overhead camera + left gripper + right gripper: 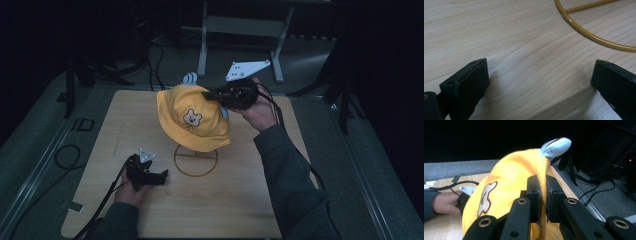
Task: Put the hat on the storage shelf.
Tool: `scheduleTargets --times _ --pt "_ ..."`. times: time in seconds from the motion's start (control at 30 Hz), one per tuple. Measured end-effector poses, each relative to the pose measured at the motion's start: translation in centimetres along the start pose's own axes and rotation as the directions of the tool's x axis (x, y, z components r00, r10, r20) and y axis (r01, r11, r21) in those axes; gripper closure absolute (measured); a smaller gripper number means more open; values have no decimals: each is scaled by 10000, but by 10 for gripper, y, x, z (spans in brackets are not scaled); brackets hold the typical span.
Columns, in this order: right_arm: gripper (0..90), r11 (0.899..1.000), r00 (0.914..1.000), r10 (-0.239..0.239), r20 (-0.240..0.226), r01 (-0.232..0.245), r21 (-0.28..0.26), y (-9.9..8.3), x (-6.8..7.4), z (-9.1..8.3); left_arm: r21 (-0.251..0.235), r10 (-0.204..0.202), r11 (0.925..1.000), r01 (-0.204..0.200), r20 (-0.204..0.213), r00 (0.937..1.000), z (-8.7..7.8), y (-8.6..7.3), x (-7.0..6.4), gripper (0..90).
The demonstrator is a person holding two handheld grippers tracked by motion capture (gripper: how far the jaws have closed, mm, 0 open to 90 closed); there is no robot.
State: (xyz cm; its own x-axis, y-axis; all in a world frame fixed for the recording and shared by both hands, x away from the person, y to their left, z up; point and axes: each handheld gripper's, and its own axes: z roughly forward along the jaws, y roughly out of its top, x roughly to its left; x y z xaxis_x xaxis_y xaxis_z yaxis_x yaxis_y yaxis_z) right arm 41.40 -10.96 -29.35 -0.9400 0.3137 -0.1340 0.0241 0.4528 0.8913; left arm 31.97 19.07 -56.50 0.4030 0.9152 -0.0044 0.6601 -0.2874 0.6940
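Fingers of your right gripper pinch yellow fabric bucket hat with bear patch above surface centre; your left gripper fingers spread, near front-left edge of wooden surface.

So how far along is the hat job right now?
The yellow hat is already gripped: the right gripper is shut on a fold of its crown, holding it above the wire stand. The left gripper rests open on the table. Whether the hat sits on the stand is unclear.
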Motion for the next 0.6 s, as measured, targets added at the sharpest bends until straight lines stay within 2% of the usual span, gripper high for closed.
scheduleTargets --times 0.3,0.47,0.6 --pt "823 9976 9984 -489 -272 502 470 4 15 24 28 37 10000 -37 9 10000 0 0 0 19" --pt "820 9914 9969 -758 -188 773 1055 0 20 33 34 42 10000 -42 7 10000 0 0 0 19" --pt "797 9876 9959 -904 -25 900 1286 0 22 33 34 42 10000 -42 6 10000 0 0 0 19"
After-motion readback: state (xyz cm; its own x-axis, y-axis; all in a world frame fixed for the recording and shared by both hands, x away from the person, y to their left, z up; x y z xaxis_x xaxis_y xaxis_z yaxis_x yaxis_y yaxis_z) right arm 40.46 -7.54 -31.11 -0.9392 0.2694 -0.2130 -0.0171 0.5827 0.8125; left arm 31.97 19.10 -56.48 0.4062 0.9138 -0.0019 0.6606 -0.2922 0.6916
